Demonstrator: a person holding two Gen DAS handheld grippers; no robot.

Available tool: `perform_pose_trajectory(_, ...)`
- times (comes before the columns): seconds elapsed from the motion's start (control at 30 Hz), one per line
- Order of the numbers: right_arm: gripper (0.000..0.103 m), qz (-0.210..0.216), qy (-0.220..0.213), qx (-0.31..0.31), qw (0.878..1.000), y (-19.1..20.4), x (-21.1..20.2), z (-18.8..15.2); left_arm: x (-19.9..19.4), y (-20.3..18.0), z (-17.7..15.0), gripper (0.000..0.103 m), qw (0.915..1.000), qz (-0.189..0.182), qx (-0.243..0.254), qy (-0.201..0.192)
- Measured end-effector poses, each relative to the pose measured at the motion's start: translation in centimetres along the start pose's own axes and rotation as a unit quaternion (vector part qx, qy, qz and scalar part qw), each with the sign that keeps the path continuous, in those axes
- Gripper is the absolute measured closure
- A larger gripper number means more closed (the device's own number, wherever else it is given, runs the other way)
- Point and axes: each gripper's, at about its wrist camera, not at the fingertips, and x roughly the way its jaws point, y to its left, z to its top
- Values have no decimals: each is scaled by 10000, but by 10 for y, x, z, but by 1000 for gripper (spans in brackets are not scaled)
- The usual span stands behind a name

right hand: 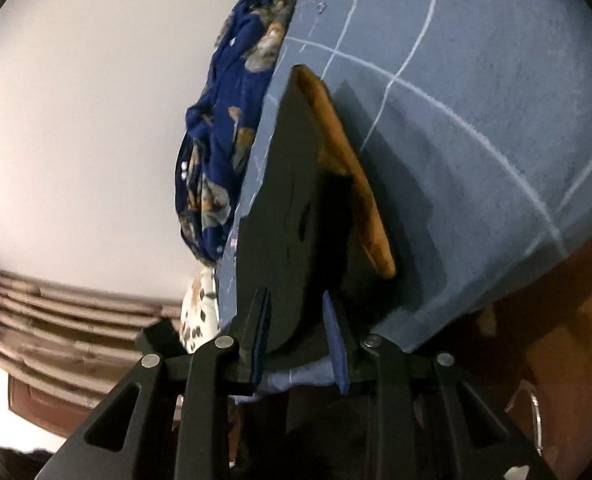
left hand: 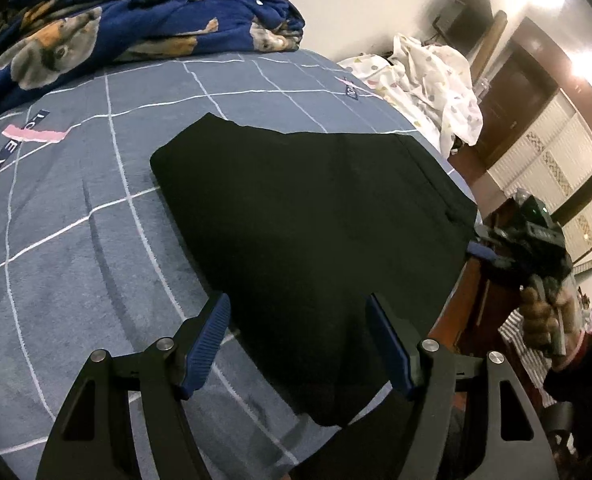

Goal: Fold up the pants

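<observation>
Black pants [left hand: 308, 220] lie folded into a flat block on a blue-grey checked bedcover [left hand: 75, 220]. My left gripper [left hand: 298, 346] hovers open over their near end, one blue pad on each side of the fabric and neither touching it. At the pants' right edge, by the side of the bed, a person's hand [left hand: 540, 320] holds my right gripper [left hand: 482, 250]. In the rolled right wrist view, the right gripper [right hand: 300, 340] stands narrow, and the black pants [right hand: 296, 200] fill the gap between its pads. A brown lining [right hand: 352, 184] shows under the top layer.
A rumpled navy blanket with dog prints [left hand: 115, 28] is heaped at the far end of the bed. A white patterned cloth [left hand: 436, 80] lies at the far right corner. The wooden bed frame [left hand: 468, 300] runs along the right side, with a dark door [left hand: 512, 112] beyond.
</observation>
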Motion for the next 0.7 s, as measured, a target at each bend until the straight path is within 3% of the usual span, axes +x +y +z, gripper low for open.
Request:
perform_pose_trajectory(0.13,77,-131,-460,142,9988,-6,-10,8,-1,2,0,32,10000,-27,-76,26)
perform_pose_trajectory(0.23,75,-91,-429,82,9990,-4,-9,11,0,2,0,31,9999,-36,-106,3)
perform_pose_trajectory(0.3,81,-184,-479,-116,9986,3,-7,13,2,2,0,31,9999,-22,-104,19)
perform_pose_trajectory(0.33,92,-281,-499,-160,9982,6,-5,13,2,2,0,31,9999,-20,-107,38)
perform_pose_trajectory(0.37,92,-308,-505,-126,9982,7,-5,13,3,1,0,31,9999,-21,-99,68)
perform_pose_trajectory(0.43,93,-98,-531,95,9985,7,-6,8,0,1,1,31,10000,12,-52,75)
perform_pose_trajectory(0.53,93,622,-433,466,9960,12,-12,-7,-4,1,3,31,10000,-11,-31,14)
perform_pose_trajectory(0.63,93,852,-278,958,9914,-4,-8,-19,-2,2,5,29,10000,0,-76,-17)
perform_pose_trajectory(0.7,93,600,-230,1216,9905,-26,-6,-23,1,1,5,29,10000,-10,-70,19)
